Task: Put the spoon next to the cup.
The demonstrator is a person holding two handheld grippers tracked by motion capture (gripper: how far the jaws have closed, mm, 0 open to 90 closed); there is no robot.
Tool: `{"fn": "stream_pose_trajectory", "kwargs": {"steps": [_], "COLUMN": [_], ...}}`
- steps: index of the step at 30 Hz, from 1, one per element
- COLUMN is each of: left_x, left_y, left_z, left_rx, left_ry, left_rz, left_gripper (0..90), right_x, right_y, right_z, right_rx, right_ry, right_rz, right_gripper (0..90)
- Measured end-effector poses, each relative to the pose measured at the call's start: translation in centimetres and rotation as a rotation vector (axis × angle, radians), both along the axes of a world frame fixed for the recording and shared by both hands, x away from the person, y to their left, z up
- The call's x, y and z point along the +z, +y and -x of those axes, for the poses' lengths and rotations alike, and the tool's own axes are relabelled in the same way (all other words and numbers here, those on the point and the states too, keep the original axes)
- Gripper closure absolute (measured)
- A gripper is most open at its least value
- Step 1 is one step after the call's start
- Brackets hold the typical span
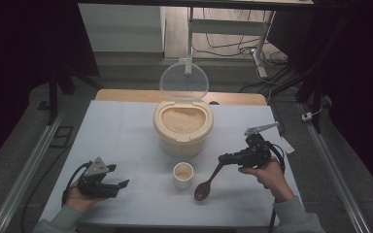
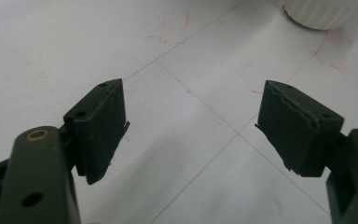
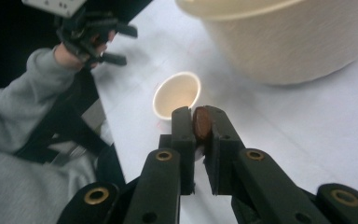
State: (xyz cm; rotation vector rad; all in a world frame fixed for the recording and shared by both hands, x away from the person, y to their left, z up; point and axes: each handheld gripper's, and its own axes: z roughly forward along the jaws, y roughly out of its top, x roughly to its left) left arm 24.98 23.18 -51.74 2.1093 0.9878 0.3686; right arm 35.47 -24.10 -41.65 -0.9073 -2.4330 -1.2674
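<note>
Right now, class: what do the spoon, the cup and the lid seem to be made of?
Spoon: probably wood, dark brown with a smooth, slightly glossy bowl.
Cup: cream, matte and opaque with a thin rim; paper or plastic, hard to tell.
Lid: clear plastic, since the floor shows through it.

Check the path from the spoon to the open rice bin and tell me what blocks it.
Nothing visible blocks it. The right gripper holds the wooden spoon by its handle, bowl hanging low beside the small cup. The cup sits left of the spoon, off the line to the rice bin, whose lid stands open.
</note>
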Motion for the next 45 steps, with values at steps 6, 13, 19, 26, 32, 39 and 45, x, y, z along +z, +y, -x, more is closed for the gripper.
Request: {"fn": "stream_pose_trajectory", "kwargs": {"steps": [6, 13, 19, 26, 32, 39, 45], "left_x": [0.0, 0.0, 0.0, 0.0, 0.0, -0.1, -0.1], "left_y": [-0.1, -0.1, -0.1, -0.1, -0.2, -0.2, -0.2], "left_z": [0.0, 0.0, 0.0, 0.0, 0.0, 0.0, 0.0], "left_rx": [0.000, -0.002, -0.004, -0.003, -0.004, -0.006, -0.008], "left_ry": [0.001, 0.001, 0.001, 0.001, -0.001, 0.001, 0.001], "left_rz": [-0.001, -0.003, -0.004, -0.006, -0.008, -0.007, -0.008], "left_gripper": [23.1, 23.1, 23.1, 23.1, 23.0, 23.0, 23.0], "right_x": [-0.8, -1.5, -2.6, -4.3, -6.2, -8.4, -9.5], "right_y": [1.9, 2.8, 2.8, 3.1, 3.6, 4.1, 4.7], "right_z": [-0.9, -1.6, -1.6, -2.0, -2.7, -3.9, -4.3], "right_rx": [0.063, 0.031, -0.032, -0.105, -0.160, -0.194, -0.209], "right_ry": [0.057, 0.012, -0.078, -0.152, -0.185, -0.160, -0.173], "right_rz": [0.048, 0.067, 0.067, 0.085, 0.148, 0.195, 0.250], "right_gripper": [82.4, 79.7, 75.3, 68.5, 61.2, 54.9, 49.7]}}
